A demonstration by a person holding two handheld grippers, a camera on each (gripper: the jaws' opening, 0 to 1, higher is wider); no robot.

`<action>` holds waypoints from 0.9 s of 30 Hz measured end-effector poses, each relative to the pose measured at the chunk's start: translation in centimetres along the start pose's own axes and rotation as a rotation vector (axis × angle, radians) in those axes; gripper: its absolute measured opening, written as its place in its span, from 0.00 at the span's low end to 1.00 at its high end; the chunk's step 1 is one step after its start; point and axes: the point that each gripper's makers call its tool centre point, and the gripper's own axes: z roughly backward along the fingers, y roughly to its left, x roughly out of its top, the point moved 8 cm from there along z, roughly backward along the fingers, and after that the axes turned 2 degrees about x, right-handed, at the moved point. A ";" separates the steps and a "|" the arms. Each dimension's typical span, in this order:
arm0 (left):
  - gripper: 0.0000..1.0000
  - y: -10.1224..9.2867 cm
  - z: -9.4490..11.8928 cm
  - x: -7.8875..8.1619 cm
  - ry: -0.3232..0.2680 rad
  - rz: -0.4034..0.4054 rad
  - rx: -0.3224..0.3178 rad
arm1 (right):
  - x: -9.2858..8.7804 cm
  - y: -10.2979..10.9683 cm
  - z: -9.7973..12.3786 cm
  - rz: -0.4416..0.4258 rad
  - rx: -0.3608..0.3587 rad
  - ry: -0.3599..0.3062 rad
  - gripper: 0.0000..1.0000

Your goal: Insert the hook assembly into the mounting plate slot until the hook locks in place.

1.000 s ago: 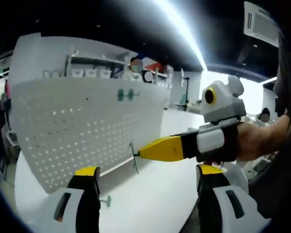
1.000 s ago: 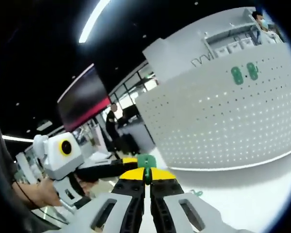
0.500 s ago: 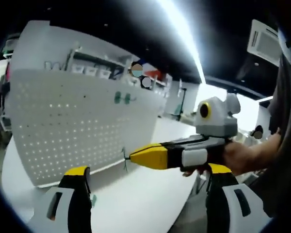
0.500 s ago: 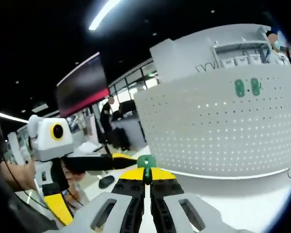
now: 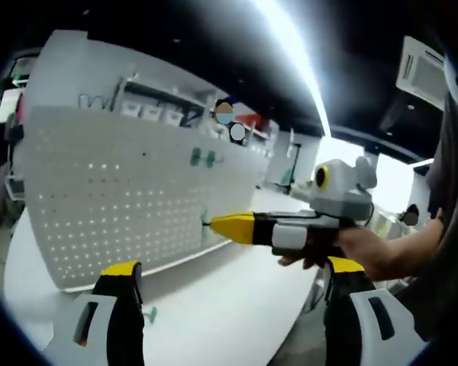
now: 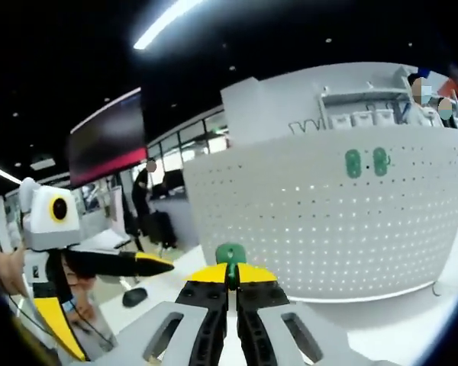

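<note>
Left gripper view: right gripper (image 5: pixel 214 223), clamped on the green hook (image 5: pixel 207 223), has moved up to the pegboard (image 5: pixel 99 198) face.
Meaning: insertion seems near (two green plates (image 5: pixel 202 158) sit higher).
Right gripper view: jaws closed, hook (image 6: pixel 230 257) at tips, level.
Left gripper (image 5: pixel 229 305): open, empty, low over the table (image 5: pixel 214 305).

The pegboard (image 6: pixel 320 221) is white, dotted with a regular grid of small holes, and carries two green plates (image 6: pixel 366 162) near its top edge. The hook assembly (image 6: pixel 230 256) is green. The right gripper (image 5: pixel 214 223) has yellow tips, then black and white bands on a grey body. The left gripper (image 6: pixel 164 264) is yellow-tipped on black. The tabletop (image 5: pixel 237 305) is plain white.
</note>
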 end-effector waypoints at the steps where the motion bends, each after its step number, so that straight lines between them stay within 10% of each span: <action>1: 1.00 0.1 0.1 0.0 -0.001 0.004 0.005 | 0.2 -0.3 -0.1 0.004 -0.007 -0.005 0.00; 27: 1.00 1.2 0.1 0.1 0.010 0.038 0.031 | 4.0 -11.6 -0.8 0.088 -0.265 -0.102 0.00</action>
